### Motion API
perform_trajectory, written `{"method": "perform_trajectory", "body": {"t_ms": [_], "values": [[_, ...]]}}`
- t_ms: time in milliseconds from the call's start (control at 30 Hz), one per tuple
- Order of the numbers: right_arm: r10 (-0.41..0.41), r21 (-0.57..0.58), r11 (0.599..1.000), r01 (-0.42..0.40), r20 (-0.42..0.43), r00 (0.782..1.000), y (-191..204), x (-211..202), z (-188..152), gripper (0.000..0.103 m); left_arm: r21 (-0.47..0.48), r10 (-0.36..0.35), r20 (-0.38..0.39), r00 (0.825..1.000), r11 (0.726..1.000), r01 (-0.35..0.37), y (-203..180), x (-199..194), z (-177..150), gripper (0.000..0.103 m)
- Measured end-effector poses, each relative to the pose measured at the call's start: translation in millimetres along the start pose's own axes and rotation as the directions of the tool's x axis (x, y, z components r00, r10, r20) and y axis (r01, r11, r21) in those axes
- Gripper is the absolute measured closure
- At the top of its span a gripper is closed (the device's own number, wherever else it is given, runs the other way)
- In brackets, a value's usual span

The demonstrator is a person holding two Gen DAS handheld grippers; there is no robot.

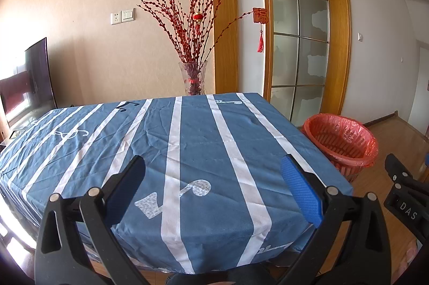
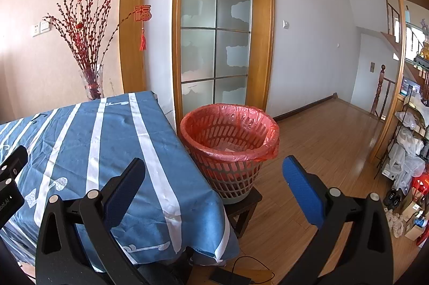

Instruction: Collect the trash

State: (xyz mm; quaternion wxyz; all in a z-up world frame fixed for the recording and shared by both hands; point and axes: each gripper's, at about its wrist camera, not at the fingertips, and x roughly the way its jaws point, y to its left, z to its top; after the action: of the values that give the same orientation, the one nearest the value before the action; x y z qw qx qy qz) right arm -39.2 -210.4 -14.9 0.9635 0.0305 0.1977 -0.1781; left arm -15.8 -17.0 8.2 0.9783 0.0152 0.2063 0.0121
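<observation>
Both the left gripper [image 1: 213, 188] and right gripper [image 2: 214, 187] have fingers spread apart holding nothing, no trash visible on the worktop [image 1: 187, 134], and the bin [image 2: 229, 134] just beyond the right fingers sits on a small stool [image 2: 245, 207], so I'd guess a clumsy drop could tip it.

The wastebasket [image 2: 229, 148] stands on a stool [image 2: 245, 207] just beside the right edge of the cloth-covered counter [image 2: 80, 151]. Behind the counter's far edge stands a vase of branches [image 1: 193, 78] against the wall, with a glazed door [image 2: 215, 43] behind the wastebasket and a television [image 1: 29, 78] left of the counter.
</observation>
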Motion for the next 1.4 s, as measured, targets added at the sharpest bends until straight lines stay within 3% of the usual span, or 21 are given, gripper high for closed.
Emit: {"method": "perform_trajectory", "body": {"t_ms": [1400], "values": [[-0.001, 0.002, 1.0, 0.001, -0.011, 1.0, -0.7, 3.7, -3.6, 0.002, -0.003, -0.001, -0.014, 1.0, 1.0, 0.001, -0.7, 2.5, -7.2, 0.004]]}}
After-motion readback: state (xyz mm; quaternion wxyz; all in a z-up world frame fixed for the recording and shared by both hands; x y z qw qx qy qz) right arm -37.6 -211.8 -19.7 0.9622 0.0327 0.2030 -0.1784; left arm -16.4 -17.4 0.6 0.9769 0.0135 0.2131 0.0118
